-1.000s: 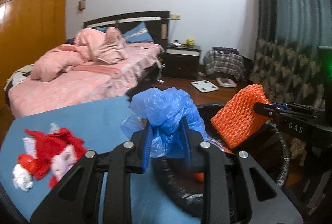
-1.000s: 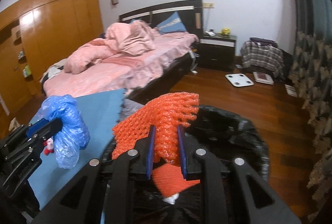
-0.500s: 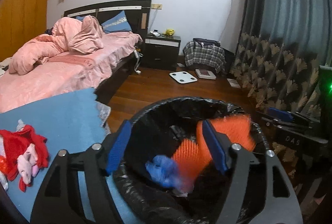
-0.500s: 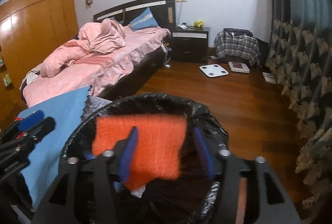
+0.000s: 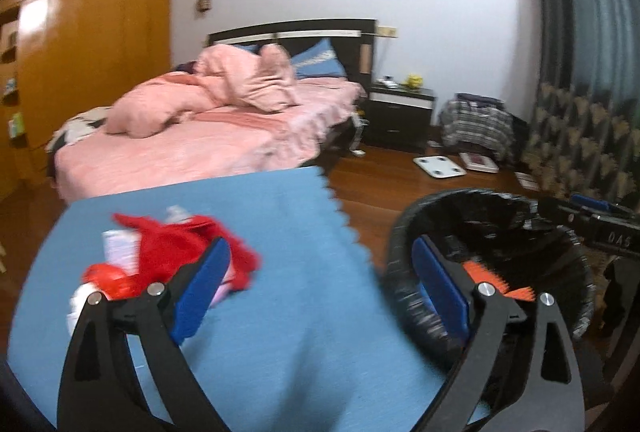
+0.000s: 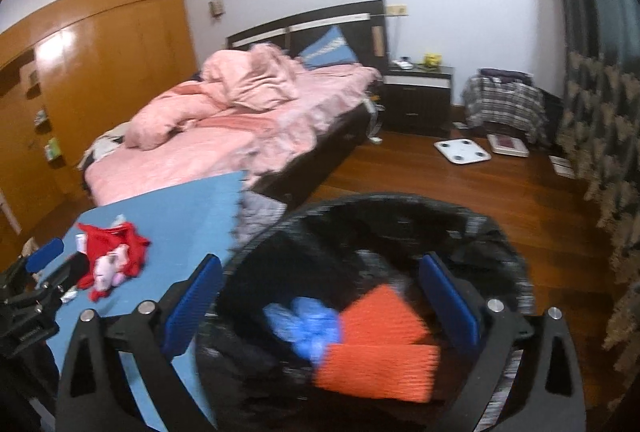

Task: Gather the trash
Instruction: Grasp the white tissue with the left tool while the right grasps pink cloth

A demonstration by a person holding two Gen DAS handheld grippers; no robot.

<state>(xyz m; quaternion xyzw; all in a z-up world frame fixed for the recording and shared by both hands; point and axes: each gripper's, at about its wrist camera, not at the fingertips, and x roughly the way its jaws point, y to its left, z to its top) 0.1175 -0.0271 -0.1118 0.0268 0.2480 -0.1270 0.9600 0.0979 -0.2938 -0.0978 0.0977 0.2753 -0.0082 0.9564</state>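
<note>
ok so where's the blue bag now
In the right wrist view, the blue bag lies inside the black bin, left of the orange foam.

Showing two identical handheld units: left gripper [image 5: 320,288] and right gripper [image 6: 320,296]. Carrying black, triangular-cutout finger frames, each ending in a flat blue pad [image 5: 200,288]. Displaying silver round screws [image 6: 495,305] at the finger joints. Bearing pale "DAS" lettering [image 5: 618,238] on the right unit's black side.
</note>
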